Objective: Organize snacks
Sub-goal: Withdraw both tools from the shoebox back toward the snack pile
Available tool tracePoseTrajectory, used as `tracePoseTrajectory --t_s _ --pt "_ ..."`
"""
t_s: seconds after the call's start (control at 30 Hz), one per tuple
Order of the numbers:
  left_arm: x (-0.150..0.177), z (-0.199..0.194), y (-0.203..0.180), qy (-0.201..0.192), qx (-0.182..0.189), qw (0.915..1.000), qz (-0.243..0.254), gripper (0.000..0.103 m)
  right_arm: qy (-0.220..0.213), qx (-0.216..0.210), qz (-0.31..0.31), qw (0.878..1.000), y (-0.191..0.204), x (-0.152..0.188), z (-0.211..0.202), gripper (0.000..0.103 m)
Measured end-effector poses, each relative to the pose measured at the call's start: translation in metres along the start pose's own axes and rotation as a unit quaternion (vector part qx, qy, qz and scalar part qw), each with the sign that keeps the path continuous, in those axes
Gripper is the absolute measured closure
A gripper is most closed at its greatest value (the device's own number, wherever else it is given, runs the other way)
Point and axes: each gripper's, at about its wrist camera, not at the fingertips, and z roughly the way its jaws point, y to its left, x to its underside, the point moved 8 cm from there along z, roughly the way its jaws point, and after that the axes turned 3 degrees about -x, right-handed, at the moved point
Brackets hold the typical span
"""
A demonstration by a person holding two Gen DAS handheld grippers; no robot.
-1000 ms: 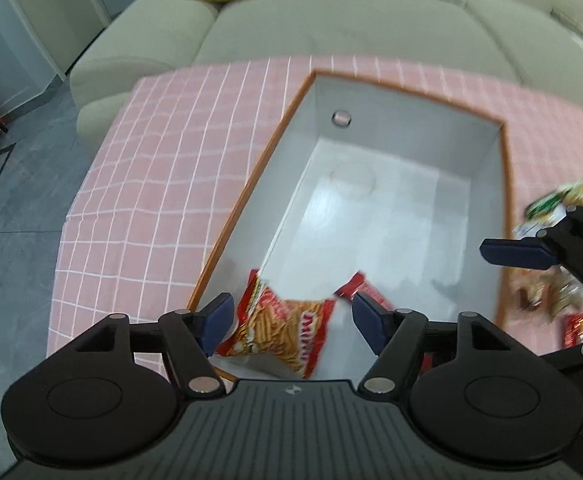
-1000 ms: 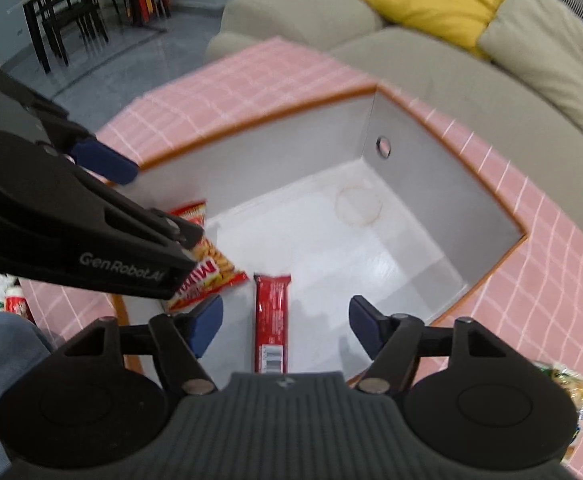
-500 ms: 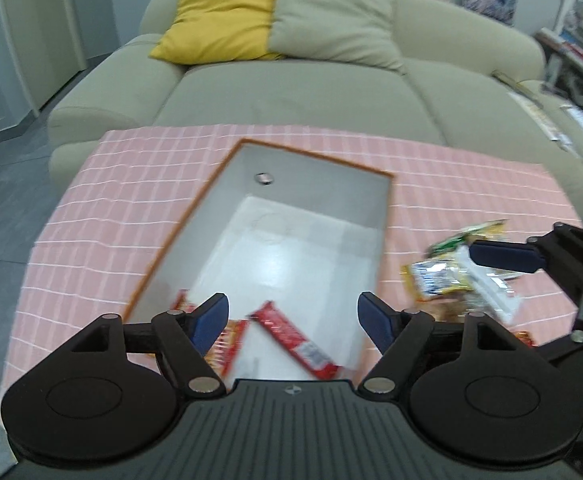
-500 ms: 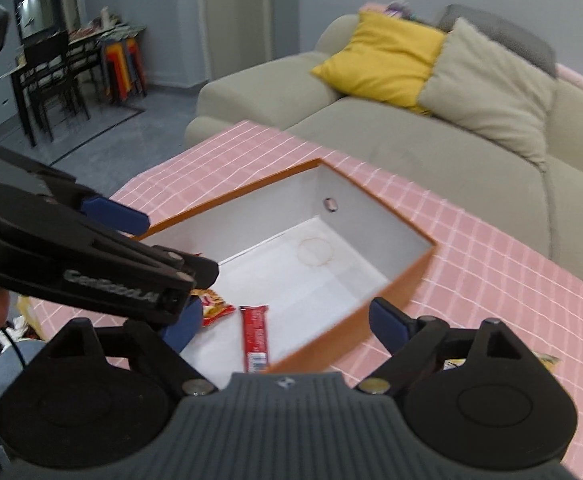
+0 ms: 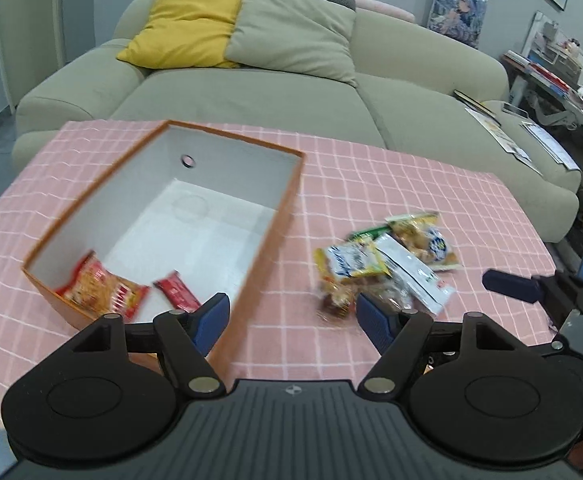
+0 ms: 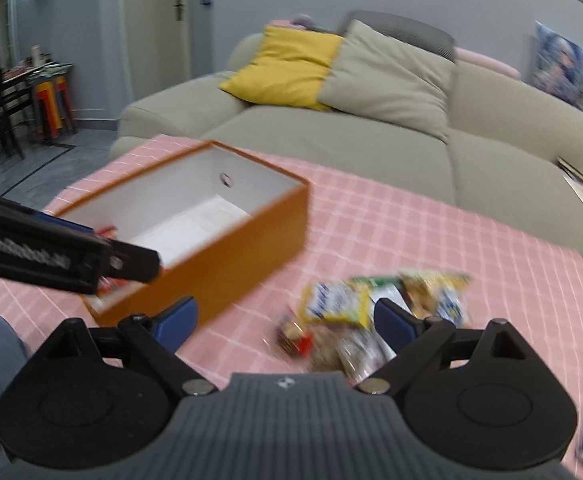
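While swinging away from the box (image 5: pixel 163 216) toward the snack pile (image 5: pixel 387 268), left claw (image 5: pixel 293 320) seen in the left wrist view with jaws wide apart and nothing between them. Earlier aimed straight down into the box; now aimed at the pink checked bench (image 5: pixel 371 184) between box and pile. Red noodle packet (image 5: pixel 103 292) and red bar (image 5: pixel 177 290) lying at the near end of the box, so two snacks judged already sorted. Right claw's finger (image 5: pixel 511 285) poking in at the right edge.

From the right wrist view, right claw (image 6: pixel 287 320) likewise empty, jaws just opened further and standing wide, no longer over the bar but above the blurred pile (image 6: pixel 371 312) beside the box (image 6: pixel 227 224). Left claw's arm (image 6: pixel 63 260) crossing at left. Several packets left on the bench, so next pick from the pile judged likely; pile loose and overlapping, so singling out one packet may prove fiddly.
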Motion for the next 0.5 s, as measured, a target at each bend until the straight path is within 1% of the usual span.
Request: tracePoseTrajectory --t_s 0.13,0.3,0.5 --pt "0.019 0.012 -0.016 0.015 0.02 0.9997 0.001 0.021 0.031 0.02 0.021 0.999 -0.021 0.035 0.003 0.011" --pt "0.042 0.029 -0.027 0.034 0.027 0.999 -0.005 0.025 0.071 0.047 0.028 0.996 -0.039 0.073 0.009 0.01" --pt "0.059 0.04 -0.033 0.058 0.026 0.998 0.004 0.025 0.099 0.077 0.05 0.991 -0.063 0.099 0.021 0.007"
